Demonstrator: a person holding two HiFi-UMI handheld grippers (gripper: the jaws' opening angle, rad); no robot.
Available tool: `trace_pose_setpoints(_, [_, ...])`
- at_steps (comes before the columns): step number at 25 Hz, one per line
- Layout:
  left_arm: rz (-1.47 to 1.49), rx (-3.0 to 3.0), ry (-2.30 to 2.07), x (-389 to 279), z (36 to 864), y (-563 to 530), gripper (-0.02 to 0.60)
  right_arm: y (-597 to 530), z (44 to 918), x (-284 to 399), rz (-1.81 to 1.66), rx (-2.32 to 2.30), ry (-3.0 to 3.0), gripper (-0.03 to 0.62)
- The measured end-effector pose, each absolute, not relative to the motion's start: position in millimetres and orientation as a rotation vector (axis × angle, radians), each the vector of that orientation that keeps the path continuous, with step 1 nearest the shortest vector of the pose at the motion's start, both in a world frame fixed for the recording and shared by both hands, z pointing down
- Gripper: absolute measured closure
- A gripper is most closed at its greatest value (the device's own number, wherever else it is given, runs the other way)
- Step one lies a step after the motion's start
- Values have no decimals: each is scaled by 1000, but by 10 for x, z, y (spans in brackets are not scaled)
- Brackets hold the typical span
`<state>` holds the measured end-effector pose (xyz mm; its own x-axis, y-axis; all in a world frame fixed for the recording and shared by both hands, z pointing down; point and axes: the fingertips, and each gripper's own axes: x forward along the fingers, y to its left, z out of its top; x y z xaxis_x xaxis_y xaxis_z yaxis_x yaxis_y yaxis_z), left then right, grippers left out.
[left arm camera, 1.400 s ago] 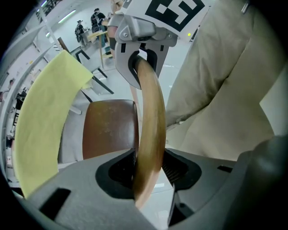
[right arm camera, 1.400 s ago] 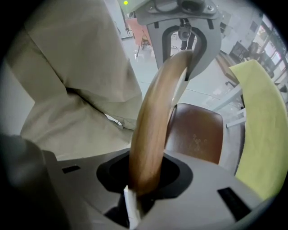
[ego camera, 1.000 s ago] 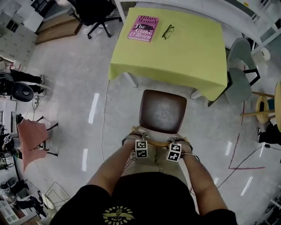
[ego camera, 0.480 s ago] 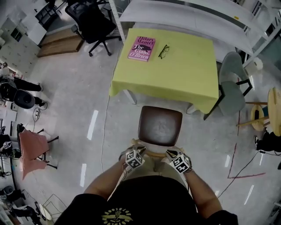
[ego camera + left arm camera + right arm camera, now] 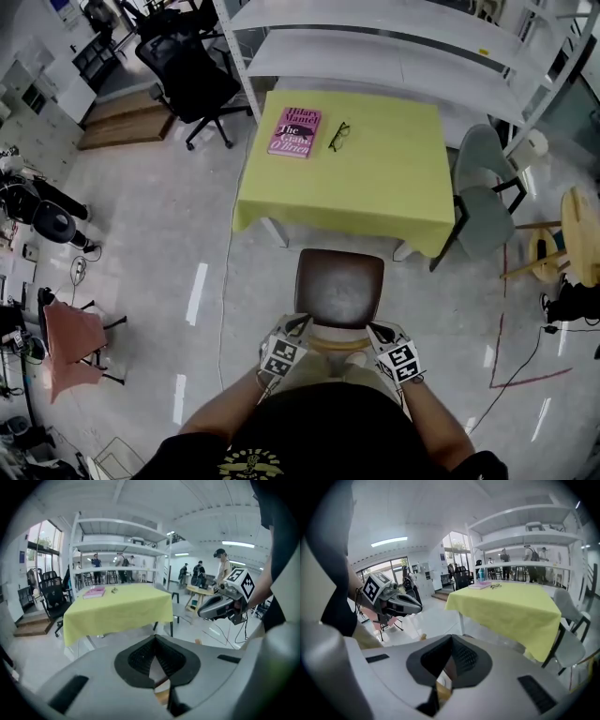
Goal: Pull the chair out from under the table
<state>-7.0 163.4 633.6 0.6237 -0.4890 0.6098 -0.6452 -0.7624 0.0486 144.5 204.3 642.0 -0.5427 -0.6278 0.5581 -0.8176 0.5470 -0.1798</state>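
The chair [image 5: 339, 286] has a brown seat and a curved wooden backrest [image 5: 339, 344]. It stands clear of the table [image 5: 375, 178], which is draped in a yellow-green cloth. My left gripper [image 5: 296, 327] hovers over the backrest's left end and my right gripper [image 5: 377, 331] over its right end. Both are shut, empty and off the wood. In the left gripper view the jaws [image 5: 156, 641] meet with nothing between them, and the right gripper [image 5: 220, 606] shows beside them. The right gripper view shows its closed jaws [image 5: 450, 641] and the left gripper [image 5: 393, 602].
A pink book [image 5: 294, 129] and glasses [image 5: 338, 135] lie on the table's far left. A grey chair [image 5: 483, 197] stands at its right side, with a wooden stool [image 5: 572, 234] beyond it. Behind are white shelving [image 5: 394, 47] and a black office chair [image 5: 192, 80]. Cables cross the floor at right.
Both grippers were around the backrest's top rail a second ago. They have let go, risen, rolled and shut.
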Motion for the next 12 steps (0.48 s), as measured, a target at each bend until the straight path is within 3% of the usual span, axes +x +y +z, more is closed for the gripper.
trace_pose_setpoints(12, [464,2738,-1147,-8,4813,1225,572,1666,4967,1721,401,1445,-2502,583])
